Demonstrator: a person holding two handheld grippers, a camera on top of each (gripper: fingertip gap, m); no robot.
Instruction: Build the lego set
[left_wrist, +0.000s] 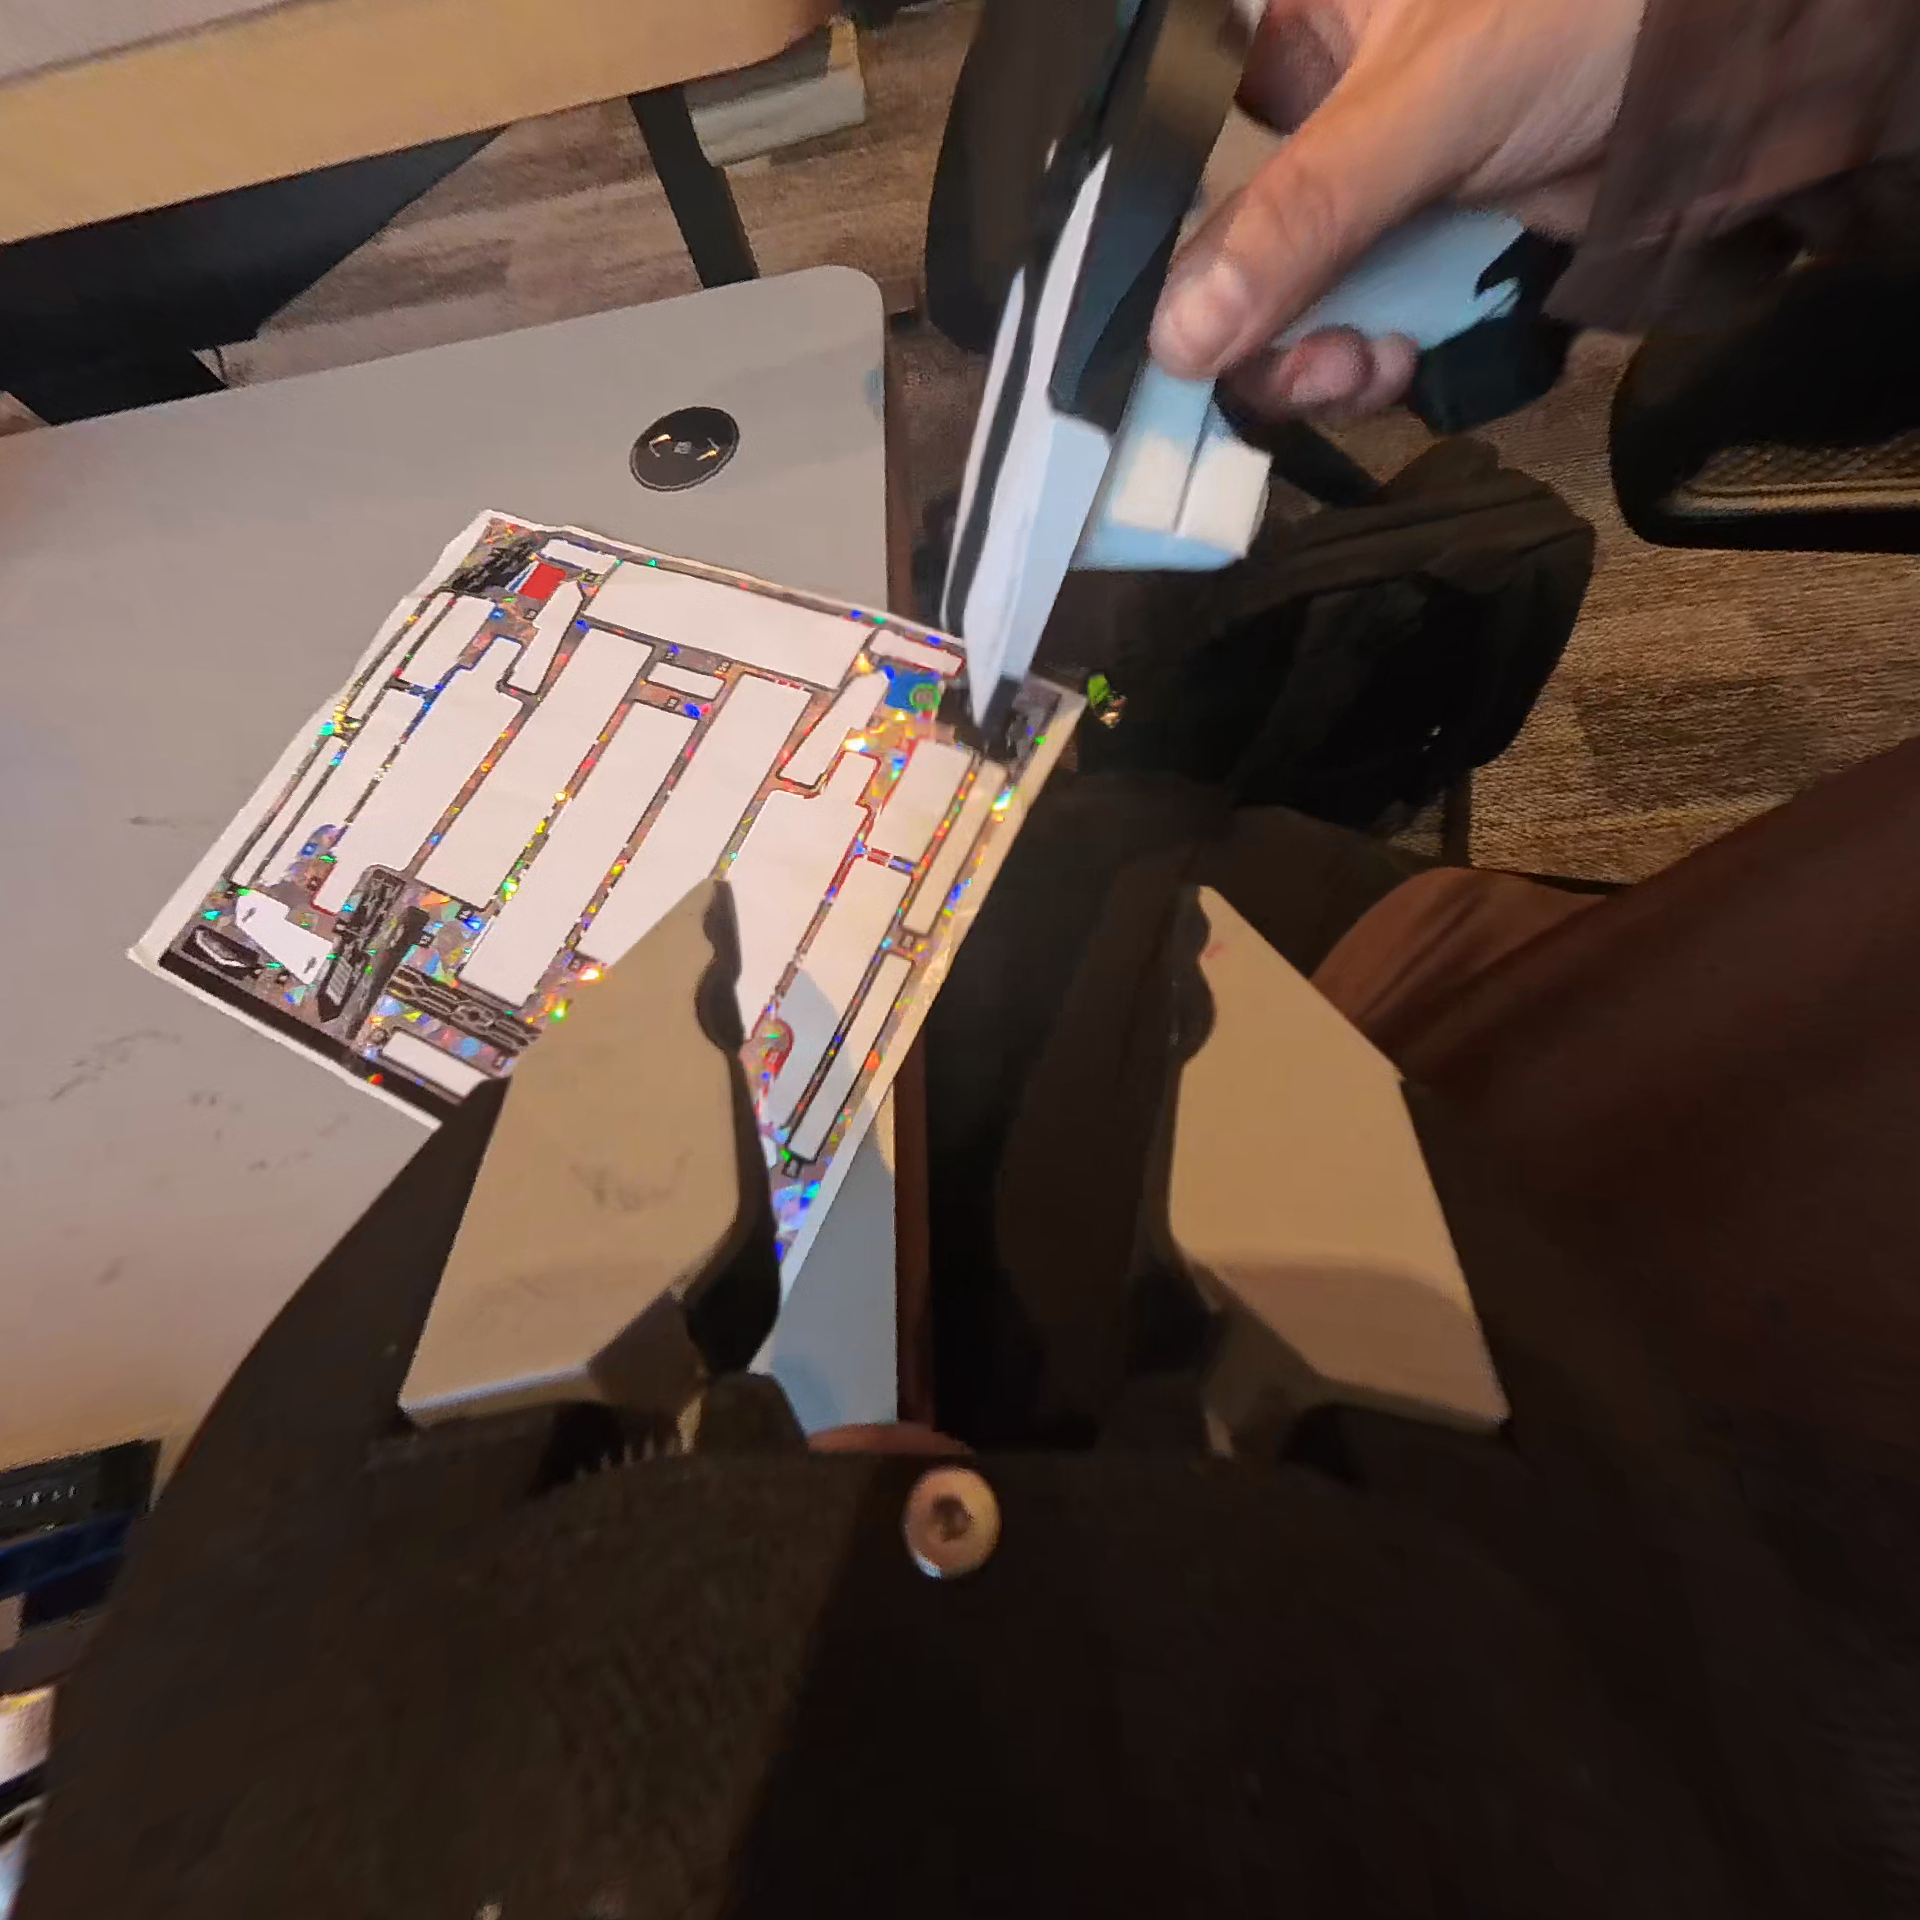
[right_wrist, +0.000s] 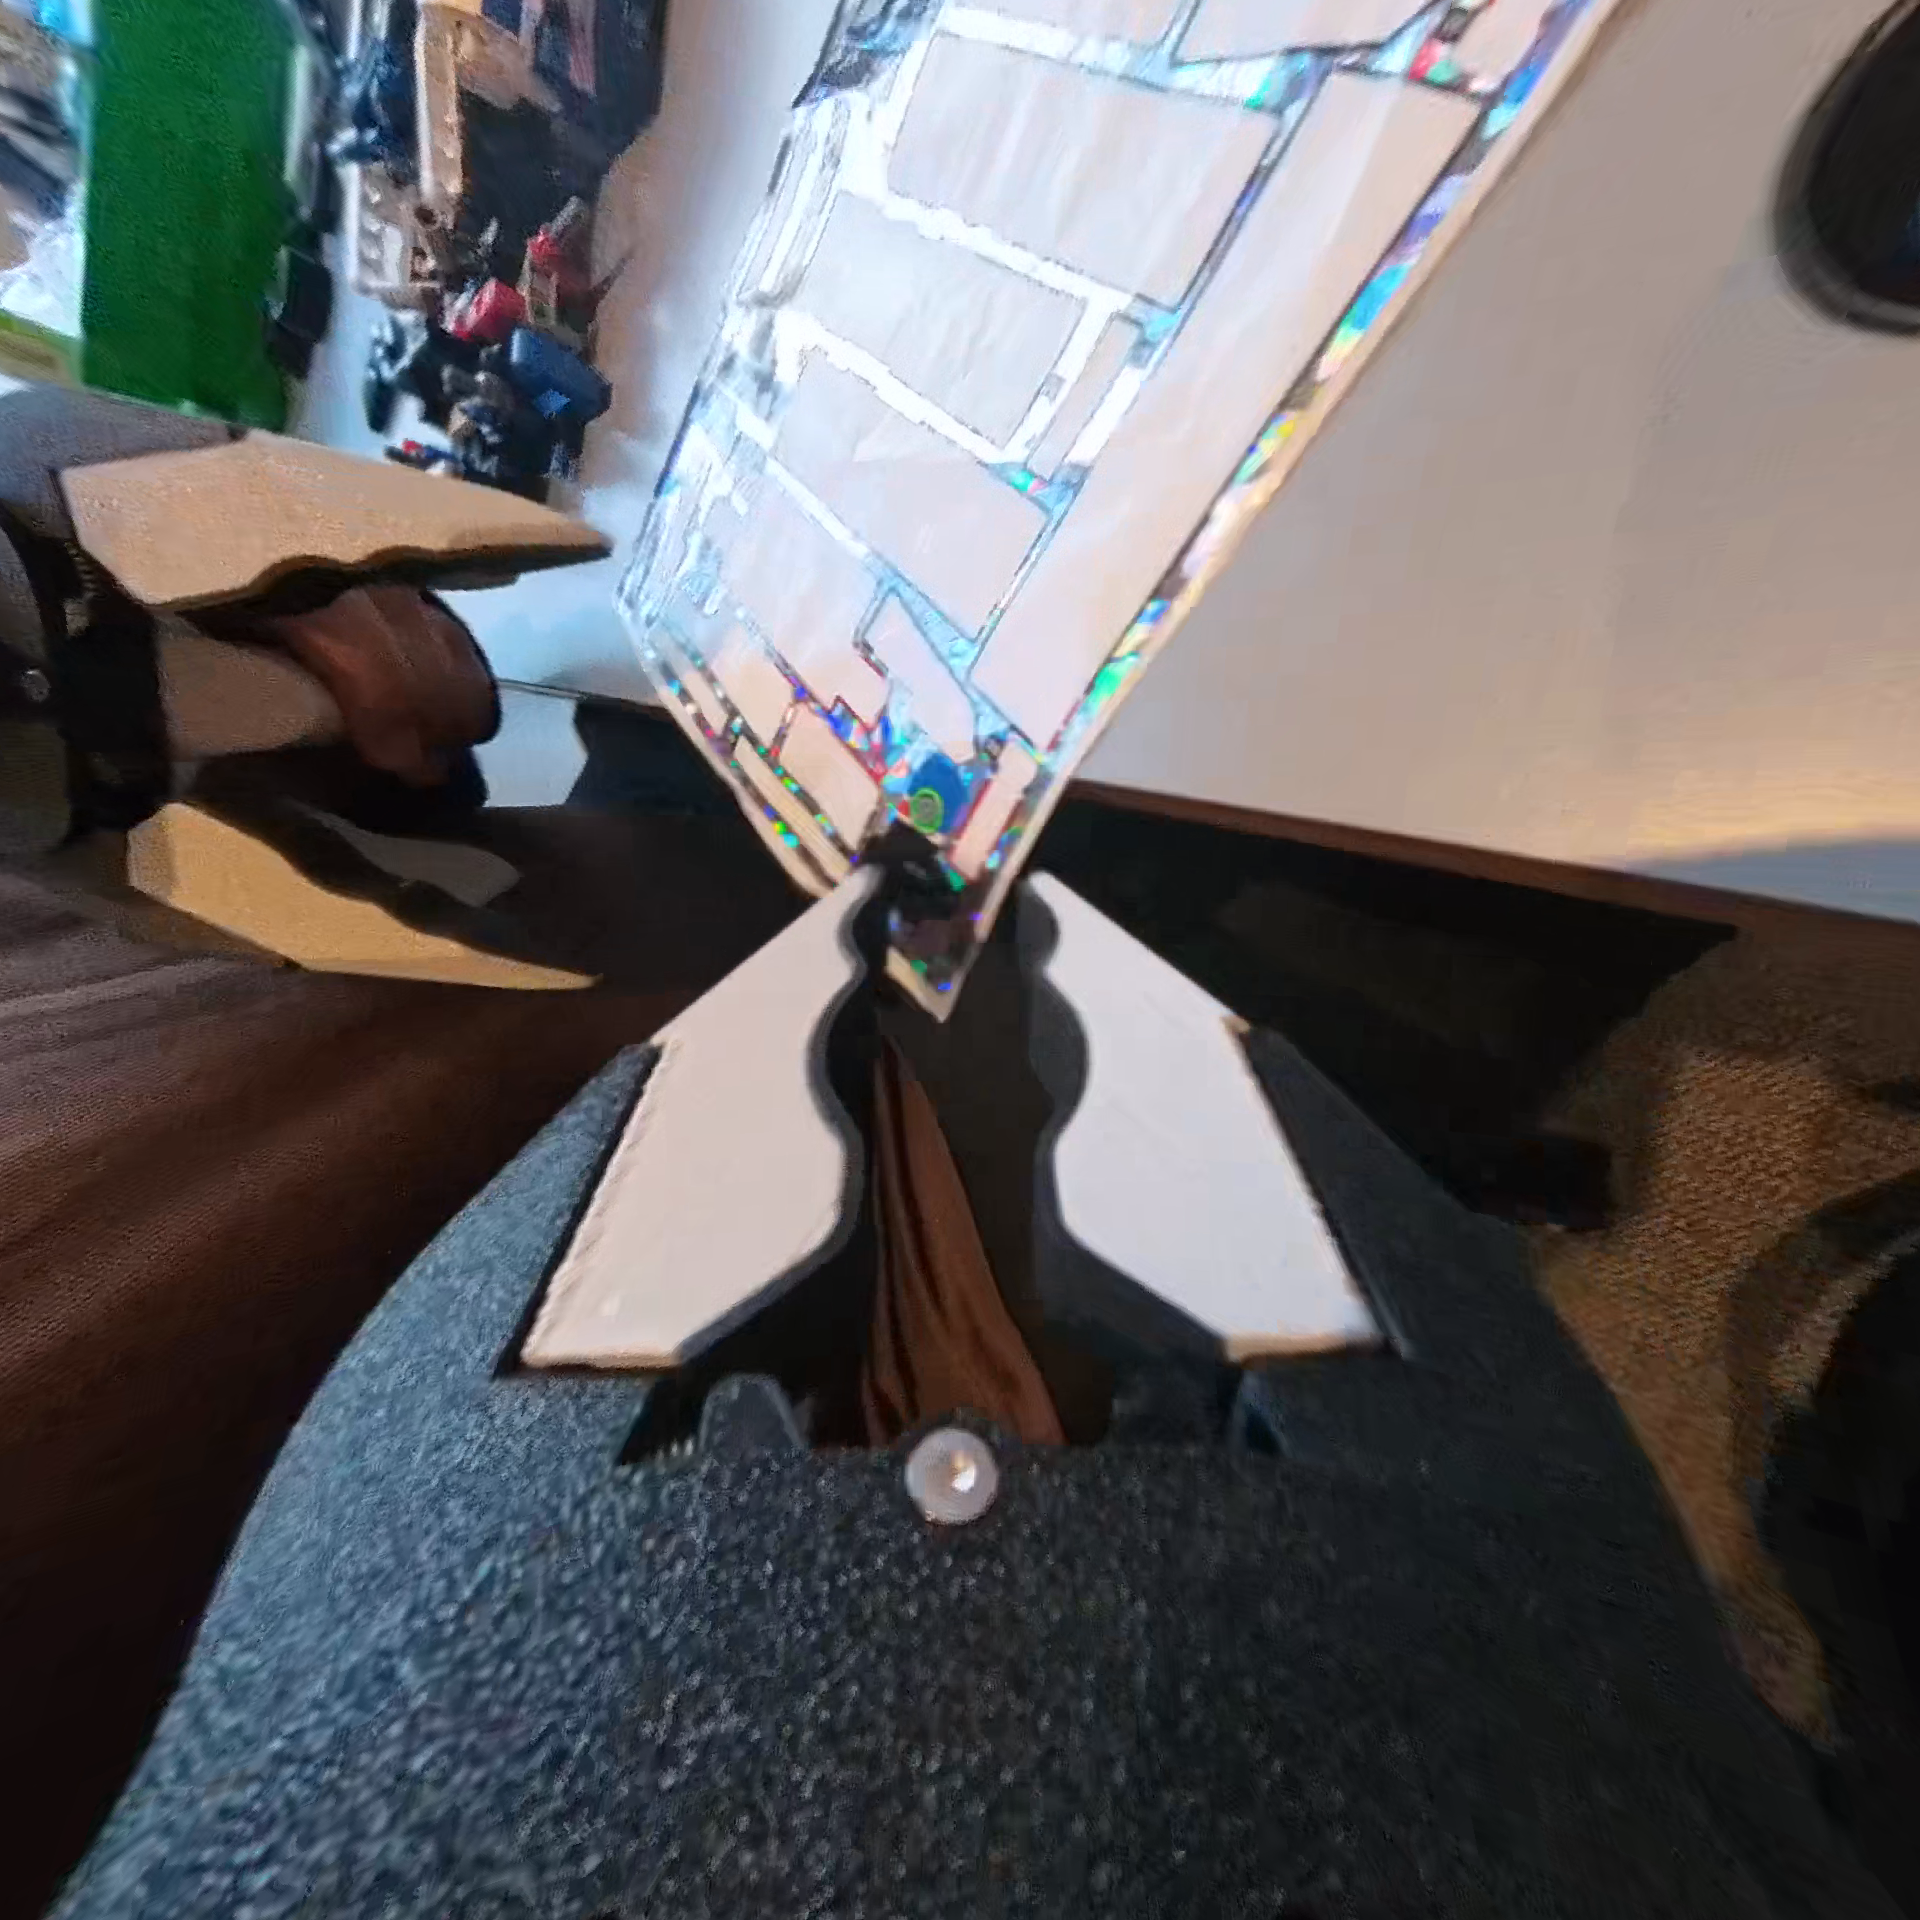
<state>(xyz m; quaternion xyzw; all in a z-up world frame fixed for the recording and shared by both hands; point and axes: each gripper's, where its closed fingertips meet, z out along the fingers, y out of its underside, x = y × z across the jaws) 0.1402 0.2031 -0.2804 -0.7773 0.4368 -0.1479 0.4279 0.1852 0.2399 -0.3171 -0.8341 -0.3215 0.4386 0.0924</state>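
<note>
- Grey table (left_wrist: 312, 1195) fills the left of the left wrist view, with brown carpet (left_wrist: 1714, 665) beyond its edge at 3 o'clock and a black round disc (left_wrist: 685, 448) set into it at 12 o'clock
- Sticker sheet (left_wrist: 582, 810), glittery with mostly empty white cut-outs, lies on the table, one corner hanging over the edge
- Right gripper (left_wrist: 992, 717), in a hand (left_wrist: 1403, 177) at 1 o'clock, comes down on that overhanging corner; its own view shows the sheet (right_wrist: 987, 416) corner between the fingers, left finger touching it, right finger just off it, so a firm pinch cannot be told
- Left gripper (left_wrist: 956, 935) hovers wide open at 6 o'clock of the sheet, empty
- Loose lego pieces (right_wrist: 499, 343) lie blurred at 10 o'clock in the right wrist view, beside a green box (right_wrist: 187, 197)
</note>
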